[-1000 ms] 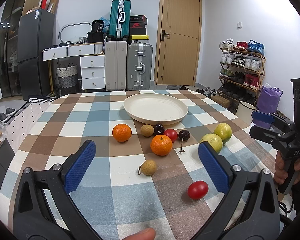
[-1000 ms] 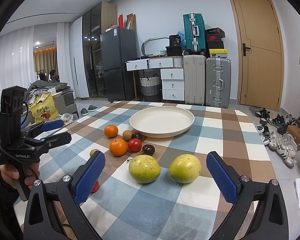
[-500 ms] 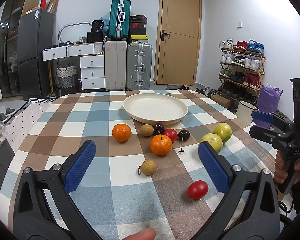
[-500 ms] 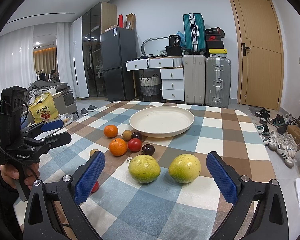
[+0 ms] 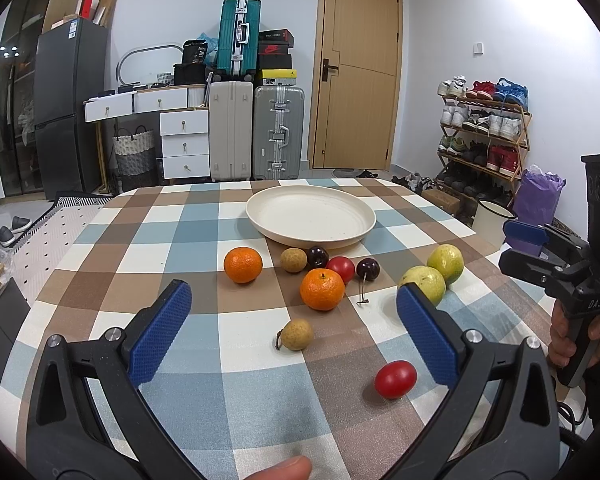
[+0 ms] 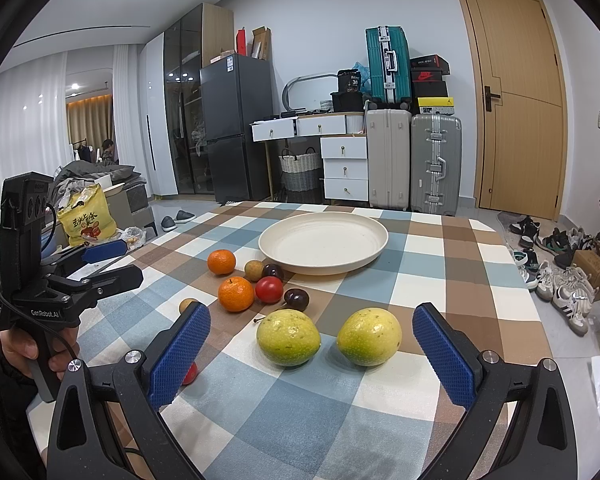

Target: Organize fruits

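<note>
A cream plate (image 5: 311, 216) stands empty at the far middle of the checked table (image 5: 180, 236); it also shows in the right wrist view (image 6: 324, 240). In front of it lie two oranges (image 5: 322, 289) (image 5: 243, 265), two longans (image 5: 297, 333), two dark cherries (image 5: 367, 269), two red tomatoes (image 5: 395, 379) and two yellow-green fruits (image 6: 289, 337) (image 6: 369, 342). My left gripper (image 5: 294, 338) is open and empty, low over the near edge. My right gripper (image 6: 311, 354) is open and empty, just before the yellow-green fruits.
Suitcases (image 5: 278, 132), white drawers (image 5: 184, 140) and a dark fridge (image 5: 70, 104) stand behind the table. A shoe rack (image 5: 484, 128) lines the right wall. A yellow bag (image 6: 86, 222) sits off the table's left side.
</note>
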